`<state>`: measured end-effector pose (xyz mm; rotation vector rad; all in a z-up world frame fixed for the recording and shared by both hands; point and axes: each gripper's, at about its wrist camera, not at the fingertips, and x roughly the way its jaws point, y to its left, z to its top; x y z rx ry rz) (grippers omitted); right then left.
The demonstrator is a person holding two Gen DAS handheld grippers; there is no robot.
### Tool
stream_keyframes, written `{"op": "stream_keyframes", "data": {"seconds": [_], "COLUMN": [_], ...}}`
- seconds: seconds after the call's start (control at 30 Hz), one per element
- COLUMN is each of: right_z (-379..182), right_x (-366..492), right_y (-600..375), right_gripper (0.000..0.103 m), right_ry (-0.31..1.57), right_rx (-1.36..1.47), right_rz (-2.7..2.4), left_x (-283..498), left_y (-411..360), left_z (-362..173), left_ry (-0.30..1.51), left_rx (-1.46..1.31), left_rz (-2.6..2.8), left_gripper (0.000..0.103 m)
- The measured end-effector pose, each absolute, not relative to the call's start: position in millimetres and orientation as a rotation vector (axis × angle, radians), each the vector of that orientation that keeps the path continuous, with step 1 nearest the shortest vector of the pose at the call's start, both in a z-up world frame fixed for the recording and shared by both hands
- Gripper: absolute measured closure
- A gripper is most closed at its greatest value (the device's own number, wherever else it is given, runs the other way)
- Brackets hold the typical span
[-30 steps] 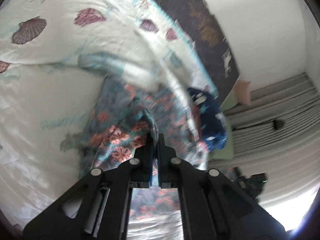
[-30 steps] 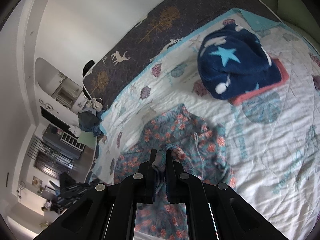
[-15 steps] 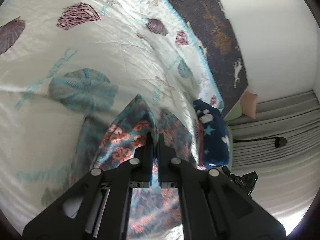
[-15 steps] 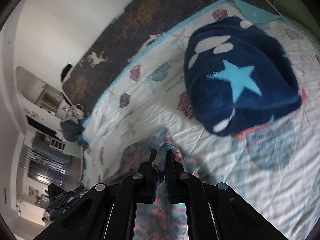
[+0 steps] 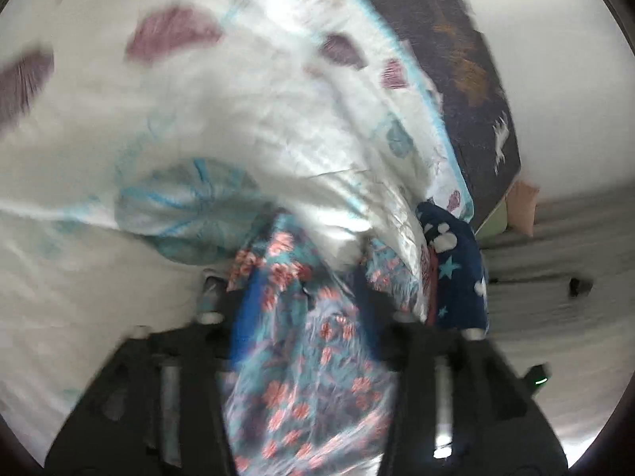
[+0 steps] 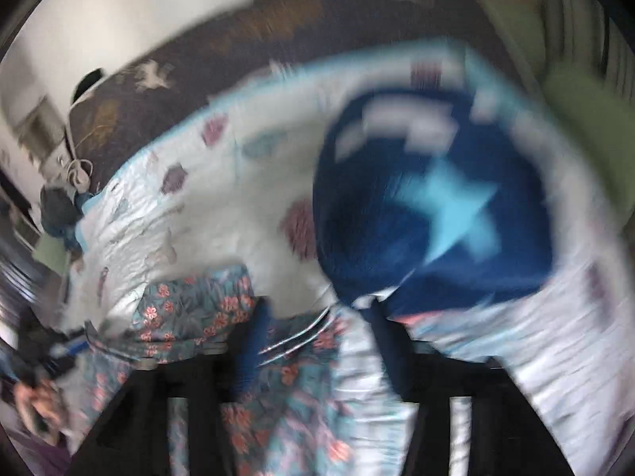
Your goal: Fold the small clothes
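Observation:
A small teal garment with coral flowers point(image 5: 305, 357) lies on the white seashell quilt point(image 5: 198, 111). In the blurred left wrist view my left gripper point(image 5: 303, 297) is open, fingers wide apart over the garment, nothing held. In the blurred right wrist view the floral garment point(image 6: 285, 396) lies under my right gripper point(image 6: 317, 325), also open, with its drawstring between the fingers. A folded navy fleece with a light blue star point(image 6: 432, 222) sits just beyond the right gripper and shows in the left wrist view point(image 5: 456, 269) too.
A dark blanket with deer and tree prints point(image 6: 238, 39) runs along the far side of the bed by the white wall. A green pillow point(image 6: 587, 119) lies at the far right. The other hand-held gripper point(image 6: 47, 353) shows at the left edge.
Both grippers were shut on the floral garment and carrying it toward the navy fleece; now both have opened and let it go on the quilt. Both views are motion-blurred.

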<state>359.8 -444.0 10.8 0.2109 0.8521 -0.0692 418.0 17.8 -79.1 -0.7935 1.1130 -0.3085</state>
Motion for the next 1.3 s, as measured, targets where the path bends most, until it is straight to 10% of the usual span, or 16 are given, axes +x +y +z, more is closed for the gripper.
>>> {"op": "stream_keyframes", "data": {"seconds": [0.4,0.77,1.3], "right_z": [-100,-72,-68], "right_x": [387,480,230], "right_y": [-258,-298,-419], "right_gripper": [0.019,0.021,0.02], "right_ry": [1.315,1.13,1.111], "right_rx": [-0.185,-0.101,0.169], "right_rz": [0.338,-0.072,0.249], "left_x": [402,497,311], "left_y": [-89,-79,-30], "left_z": [-103,-125,-104], "left_ry": [1.213,1.193,1.141], "left_rx": [-0.756,-0.939,-0.598], "left_rz": [-0.833,-0.6,-0.716], "left_gripper": [0.032,0.032,0.03]}}
